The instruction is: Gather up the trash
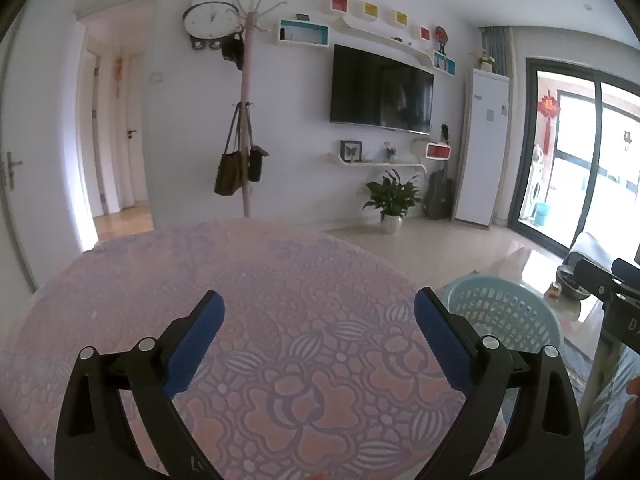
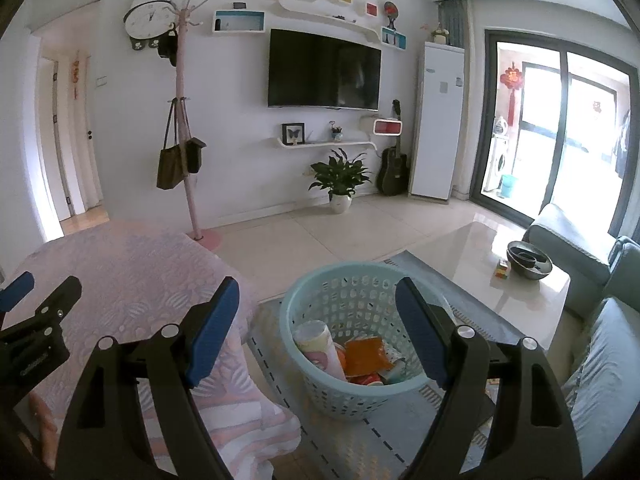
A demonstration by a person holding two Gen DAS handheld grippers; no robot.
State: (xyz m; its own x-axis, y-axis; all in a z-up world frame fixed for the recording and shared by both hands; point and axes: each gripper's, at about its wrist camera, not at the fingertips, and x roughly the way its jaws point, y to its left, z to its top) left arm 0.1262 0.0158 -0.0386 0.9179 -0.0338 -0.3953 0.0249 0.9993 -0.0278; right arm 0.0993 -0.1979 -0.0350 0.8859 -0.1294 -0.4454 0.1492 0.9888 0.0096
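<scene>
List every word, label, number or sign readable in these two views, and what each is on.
"DA": partial white letters on the right claw's body, cut off at the frame edge.
Lettering on the left claw's body: too blurred to read.
Clock numerals: too small to read.
Labels on the tall white cabinet: too small to read.
Red hanging ornament by the glass door: any characters are too small to read.
Packaging in the basket: no print legible.

- A home living room, with a flat television mounted on a pale wall under floating shelves.
- A coat stand holds hanging bags (beside a round wall clock).
- A potted plant, a guitar, a grey sofa and a glass balcony door.
</scene>
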